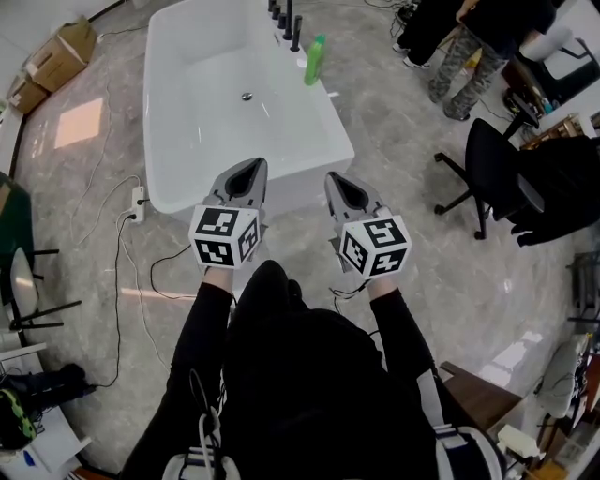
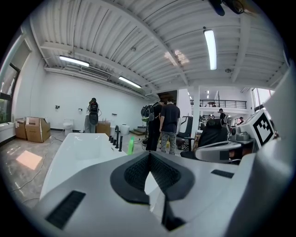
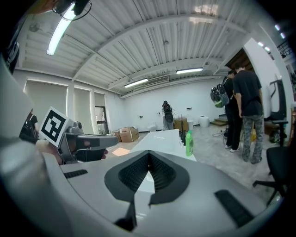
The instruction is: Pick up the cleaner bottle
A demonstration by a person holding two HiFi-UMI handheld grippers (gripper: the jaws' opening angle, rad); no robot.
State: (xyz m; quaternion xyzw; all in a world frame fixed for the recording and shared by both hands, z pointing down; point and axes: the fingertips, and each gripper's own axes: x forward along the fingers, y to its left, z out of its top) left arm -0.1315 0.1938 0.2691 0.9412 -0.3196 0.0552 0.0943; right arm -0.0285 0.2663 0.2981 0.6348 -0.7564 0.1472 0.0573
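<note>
Before the tub [image 1: 187,112], grippers [image 1: 251,169] [image 1: 335,180] level, abreast

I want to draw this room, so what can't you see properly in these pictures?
- Cleaner bottle: its label is too small to read in any view.
- Bathtub: in the head view, its near rim is partly hidden behind the left claw and right claw.
- Standing people: cut off by the head view's top edge.
- Black taps: cut off by the same edge, and tiny in both gripper views.
</note>
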